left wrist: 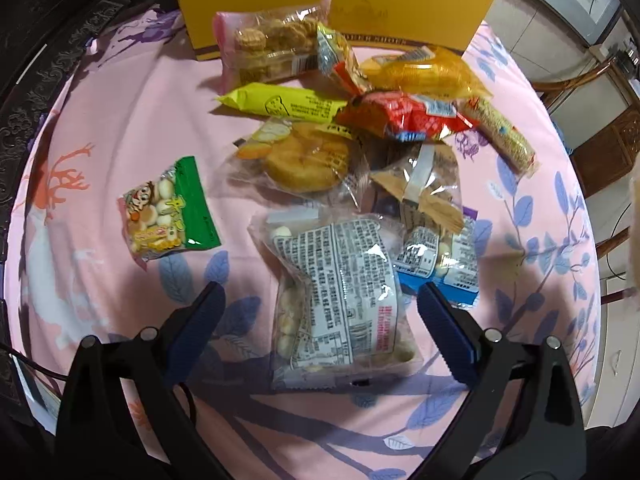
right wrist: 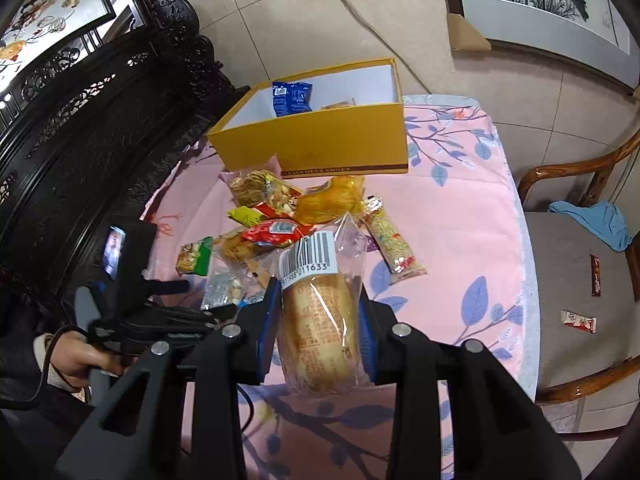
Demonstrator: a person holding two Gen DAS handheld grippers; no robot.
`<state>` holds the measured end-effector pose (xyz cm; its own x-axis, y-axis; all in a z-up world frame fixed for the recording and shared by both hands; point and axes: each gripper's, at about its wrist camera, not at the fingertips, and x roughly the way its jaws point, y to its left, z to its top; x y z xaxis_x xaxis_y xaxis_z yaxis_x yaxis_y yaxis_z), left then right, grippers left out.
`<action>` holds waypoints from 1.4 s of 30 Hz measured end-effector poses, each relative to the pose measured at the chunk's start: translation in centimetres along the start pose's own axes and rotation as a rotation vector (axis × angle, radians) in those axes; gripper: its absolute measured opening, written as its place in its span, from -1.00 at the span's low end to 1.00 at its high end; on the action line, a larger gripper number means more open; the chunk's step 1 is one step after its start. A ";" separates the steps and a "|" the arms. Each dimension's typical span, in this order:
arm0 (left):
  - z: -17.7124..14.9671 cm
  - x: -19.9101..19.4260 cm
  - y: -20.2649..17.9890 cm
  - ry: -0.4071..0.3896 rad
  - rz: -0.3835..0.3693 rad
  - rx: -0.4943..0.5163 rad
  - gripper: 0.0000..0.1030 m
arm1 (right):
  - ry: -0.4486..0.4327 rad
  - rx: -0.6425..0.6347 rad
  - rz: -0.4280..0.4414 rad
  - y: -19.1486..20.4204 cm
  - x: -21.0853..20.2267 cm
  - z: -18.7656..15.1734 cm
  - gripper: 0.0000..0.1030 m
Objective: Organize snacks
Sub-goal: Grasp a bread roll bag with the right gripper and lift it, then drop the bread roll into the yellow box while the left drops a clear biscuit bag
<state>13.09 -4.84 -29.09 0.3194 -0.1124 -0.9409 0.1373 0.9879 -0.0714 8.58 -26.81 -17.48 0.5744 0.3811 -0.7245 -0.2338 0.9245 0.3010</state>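
Plenty of snack packets are heaped on the pink floral tablecloth (left wrist: 120, 112), all just in front of the yellow box (right wrist: 320, 140), which is used as the landmark here. Inside the box a blue packet (right wrist: 291, 98) is leaned against the back wall, with another pale wrapper beside it.

A wrapped bread roll (right wrist: 320, 328) with a barcode sticker is clamped between the blue pads of the right gripper (right wrist: 320, 312), lifted clear of the cloth on the near side of the box, well apart from it.

The left gripper (left wrist: 320, 300) is held with its jaws spread wide, nothing pinched, pointed down over a clear bag with a printed label (left wrist: 340, 296) at the pile's near edge, farthest from the box. A green biscuit packet (left wrist: 168, 208) is set off alone to the left of the pile. A pink-edged cookie pack (left wrist: 268, 44) is propped right against the box front, and a yellow bar (left wrist: 280, 102) is laid just below it.
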 end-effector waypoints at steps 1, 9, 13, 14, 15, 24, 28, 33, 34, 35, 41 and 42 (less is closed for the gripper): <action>0.0 0.2 0.0 0.002 0.000 0.006 0.89 | -0.001 -0.001 0.003 0.2 0.0 0.1 -0.31; -0.7 0.1 0.0 -0.013 -0.039 0.066 -0.17 | -0.007 0.030 0.011 0.2 0.2 0.5 -0.31; -1.0 -1.9 0.6 -0.052 -0.080 0.035 -0.18 | -0.021 0.048 0.016 0.1 0.0 0.9 -0.31; -1.1 -2.6 0.6 -0.067 -0.081 0.035 -0.18 | -0.023 0.053 0.021 0.0 -0.1 1.0 -0.31; -1.1 -3.5 0.8 -0.087 -0.089 0.032 -0.18 | -0.026 0.060 0.028 0.0 -0.2 1.1 -0.31; 0.7 -10.4 2.8 -0.230 -0.140 -0.035 -0.18 | -0.068 0.074 0.062 0.2 -1.2 3.1 -0.31; 2.9 -13.4 3.3 -0.313 -0.139 -0.039 -0.18 | -0.117 0.046 0.067 0.9 -2.0 5.3 -0.31; 7.0 -17.0 3.5 -0.400 -0.144 -0.033 -0.18 | -0.174 0.009 0.070 1.5 -2.5 9.3 -0.31; 7.8 -17.5 3.3 -0.416 -0.138 -0.024 -0.18 | -0.192 -0.004 0.067 1.7 -2.6 10.5 -0.31; 9.0 -18.3 3.3 -0.441 -0.132 -0.017 -0.18 | -0.206 -0.012 0.065 1.8 -2.6 11.4 -0.31; 15.3 -21.9 3.5 -0.541 -0.127 -0.021 -0.18 | -0.305 -0.062 0.058 2.5 -2.4 17.9 -0.31; 16.2 -22.3 3.5 -0.557 -0.125 -0.017 -0.18 | -0.320 -0.077 0.053 2.7 -2.2 18.8 -0.31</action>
<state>21.67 -0.64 -3.03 0.7482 -0.2630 -0.6091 0.1919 0.9646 -0.1807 21.45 -25.18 -3.41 0.7745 0.4195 -0.4735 -0.3213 0.9056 0.2768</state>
